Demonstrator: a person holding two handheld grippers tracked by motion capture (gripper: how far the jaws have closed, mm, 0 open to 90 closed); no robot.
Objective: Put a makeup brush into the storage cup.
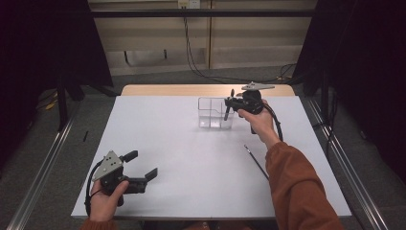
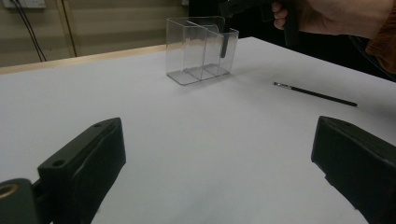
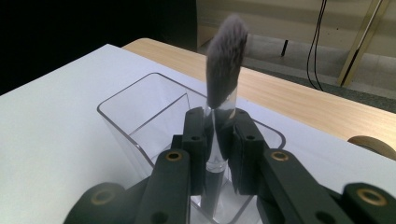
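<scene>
The room around me is dim, with dark curtains at both sides and pale wall panels and hanging cables beyond the far edge. The white bench [image 1: 191, 158] spreads out before me, a strip of bare wood showing along its far side. On its far half, right of the middle, stands a clear plastic organizer [image 1: 215, 114], divided into compartments. My right gripper [image 1: 230, 104] is at the organizer's right end, its jaws clamped on the clear ferrule of a makeup brush [image 3: 223, 88]. The brush stands nearly upright, grey bristles up, its dark handle reaching down inside the right end compartment; I cannot tell whether its tip touches the bottom. My left gripper [image 1: 143, 165] is low over the near left part of the bench, well apart from the organizer, its jaws spread wide with nothing between them. A thin black brush [image 1: 256, 163] lies flat on the bench to the right, nearer to me than the organizer, just beside my right forearm.
</scene>
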